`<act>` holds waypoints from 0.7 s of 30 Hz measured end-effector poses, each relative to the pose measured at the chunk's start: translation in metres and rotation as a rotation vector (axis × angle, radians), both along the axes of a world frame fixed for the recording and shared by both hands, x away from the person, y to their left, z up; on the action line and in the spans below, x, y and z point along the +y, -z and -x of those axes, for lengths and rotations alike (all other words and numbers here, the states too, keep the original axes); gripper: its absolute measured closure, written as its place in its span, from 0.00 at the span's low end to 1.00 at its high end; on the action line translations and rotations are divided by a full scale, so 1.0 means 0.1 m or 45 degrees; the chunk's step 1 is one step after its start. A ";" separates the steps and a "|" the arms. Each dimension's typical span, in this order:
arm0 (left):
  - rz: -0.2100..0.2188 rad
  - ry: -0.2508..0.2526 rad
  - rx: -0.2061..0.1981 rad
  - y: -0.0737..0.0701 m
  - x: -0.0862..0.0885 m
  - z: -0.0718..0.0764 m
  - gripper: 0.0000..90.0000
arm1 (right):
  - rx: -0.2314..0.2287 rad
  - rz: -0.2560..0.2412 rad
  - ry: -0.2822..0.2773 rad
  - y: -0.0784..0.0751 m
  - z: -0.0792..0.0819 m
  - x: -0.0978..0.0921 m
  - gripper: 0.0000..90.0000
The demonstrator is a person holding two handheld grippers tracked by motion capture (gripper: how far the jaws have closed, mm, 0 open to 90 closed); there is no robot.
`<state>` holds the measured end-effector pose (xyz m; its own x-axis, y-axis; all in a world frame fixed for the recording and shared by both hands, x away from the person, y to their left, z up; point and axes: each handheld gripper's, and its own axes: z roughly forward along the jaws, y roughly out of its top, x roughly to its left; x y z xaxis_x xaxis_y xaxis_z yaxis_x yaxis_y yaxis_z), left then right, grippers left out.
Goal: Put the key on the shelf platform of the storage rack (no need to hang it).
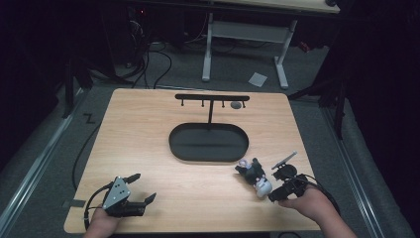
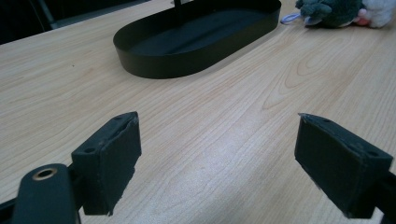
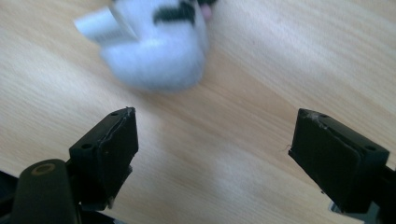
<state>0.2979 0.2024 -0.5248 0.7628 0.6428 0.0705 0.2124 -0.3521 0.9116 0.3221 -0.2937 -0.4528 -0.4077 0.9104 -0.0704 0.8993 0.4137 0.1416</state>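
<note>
Two small plush toys lie together on the wooden table right of centre: a dark grey-green one (image 1: 250, 171) (image 2: 331, 10) and a white one (image 1: 263, 187) (image 2: 379, 11). In the right gripper view the white toy (image 3: 159, 44) is blurred, with a white tag (image 3: 102, 25), just beyond the jaws. My right gripper (image 1: 278, 181) (image 3: 212, 119) is open beside the toys, with nothing between its jaws. At the table's near left corner, my left gripper (image 1: 144, 186) (image 2: 217, 126) is open and holds nothing. It points toward the black oval tray (image 1: 178, 148) (image 2: 154, 65).
From the tray's far side rises a thin black post with a crossbar of hooks (image 1: 212, 97). A small grey thing (image 1: 236, 105) hangs near the bar's right end. Bare wood lies between the grippers. A white-legged desk (image 1: 282, 64) stands on the floor beyond.
</note>
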 end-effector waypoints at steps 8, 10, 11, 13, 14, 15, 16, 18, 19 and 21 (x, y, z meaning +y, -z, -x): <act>-0.001 0.002 0.002 0.00 0.00 0.00 0.17 | -0.012 -0.021 -0.056 0.01 -0.10 0.24 0.16; -0.001 0.001 0.003 0.00 0.00 0.00 0.17 | -0.014 -0.022 -0.062 0.02 -0.12 0.26 0.16; -0.001 0.001 0.002 0.00 0.00 0.00 0.17 | -0.013 -0.025 -0.069 0.03 -0.14 0.29 0.16; -0.002 0.003 -0.002 0.00 0.00 0.00 0.17 | -0.002 -0.022 -0.072 0.06 -0.19 0.37 0.16; -0.001 0.003 -0.004 0.00 0.00 0.00 0.17 | 0.000 -0.019 -0.082 0.08 -0.21 0.39 0.16; -0.001 0.003 -0.004 0.00 0.00 0.00 0.17 | 0.000 -0.019 -0.082 0.08 -0.21 0.39 0.16; 0.000 0.004 -0.001 0.00 0.00 0.00 0.17 | -0.001 -0.017 -0.086 0.10 -0.25 0.42 0.16; 0.001 0.004 -0.001 0.00 0.00 0.00 0.17 | -0.001 -0.020 -0.090 0.13 -0.29 0.45 0.17; 0.001 0.004 -0.001 0.00 0.00 0.00 0.17 | -0.001 -0.020 -0.090 0.13 -0.29 0.45 0.17; 0.002 0.004 -0.001 0.00 0.00 0.00 0.17 | 0.007 -0.014 -0.074 0.16 -0.33 0.46 0.19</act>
